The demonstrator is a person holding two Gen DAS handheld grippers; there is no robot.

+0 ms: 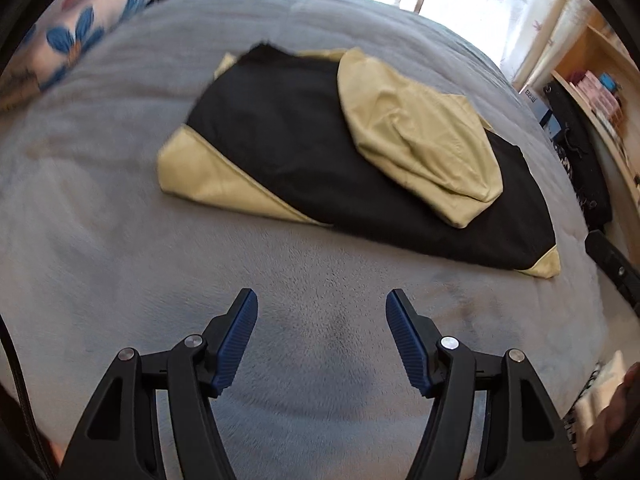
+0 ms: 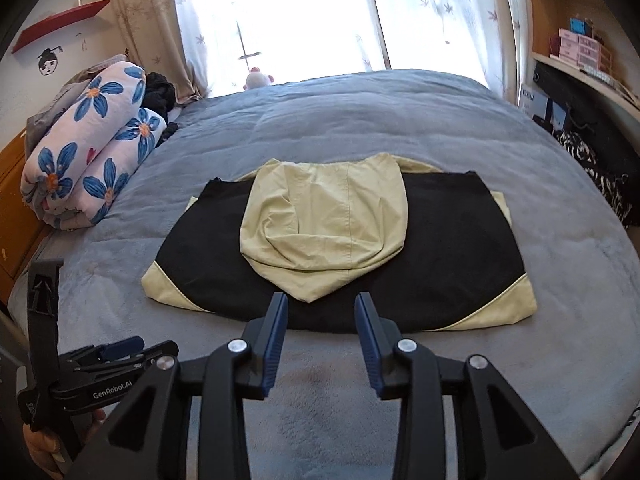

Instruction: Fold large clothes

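Nearest the cameras, the left hand-held gripper (image 1: 321,304) hangs with its blue ribbed pads spread wide and nothing between them, over the plush grey bed cover (image 1: 100,220). The right hand-held gripper (image 2: 321,308) is likewise released and empty, its fingertips just short of the near hem of the folded black hooded jacket with pale yellow corners (image 2: 448,248). The jacket lies flat in the middle of the bed, its pale yellow hood (image 2: 324,224) turned down over the black back. Beyond it, at the bed's left edge, sits a rolled white quilt printed with blue flowers (image 2: 92,152). Sheer curtains (image 2: 304,16) glow with daylight at the far end.
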